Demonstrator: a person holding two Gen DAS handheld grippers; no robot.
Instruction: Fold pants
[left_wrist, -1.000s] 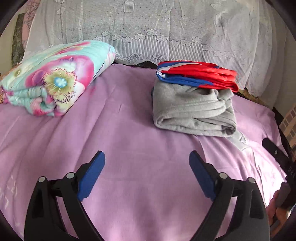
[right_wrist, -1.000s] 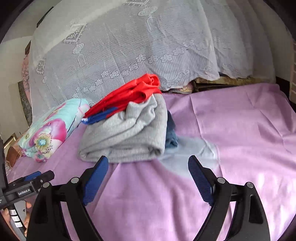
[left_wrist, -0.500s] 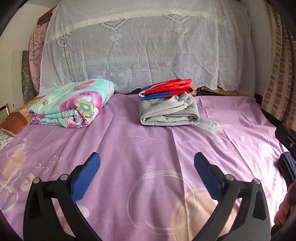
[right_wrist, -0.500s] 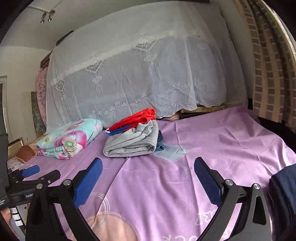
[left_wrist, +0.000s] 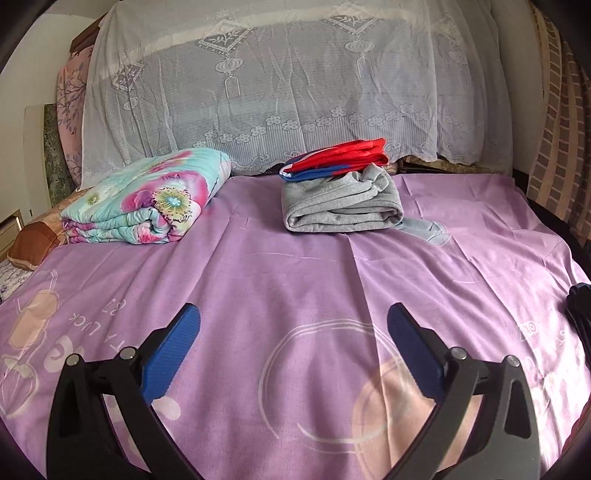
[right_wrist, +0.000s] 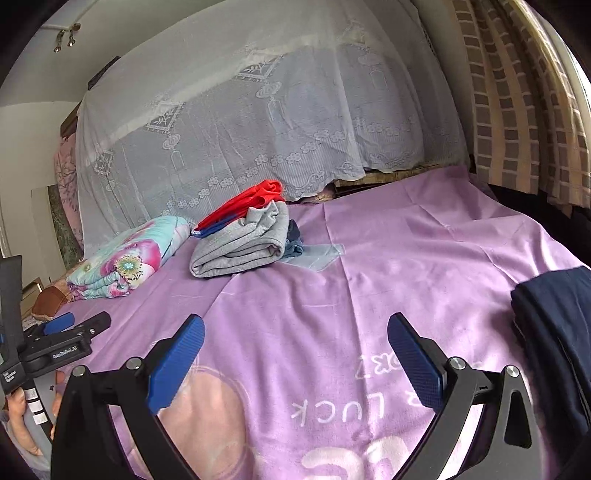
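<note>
A dark blue garment (right_wrist: 554, 332), likely the next pants to fold, lies at the right edge of the bed (left_wrist: 295, 280). Both grippers have pulled back from the stack at the far end, so that fold looks finished. The stack holds one gray folded piece (left_wrist: 341, 206) with one red and blue piece (left_wrist: 334, 160) on top. One flowered quilt (left_wrist: 147, 195) lies beside it. The left gripper (left_wrist: 291, 349) and right gripper (right_wrist: 295, 350) are wide open and hold nothing.

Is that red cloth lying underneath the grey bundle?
No. The red cloth sits on top of the grey bundle, at the far side of the bed.
</note>
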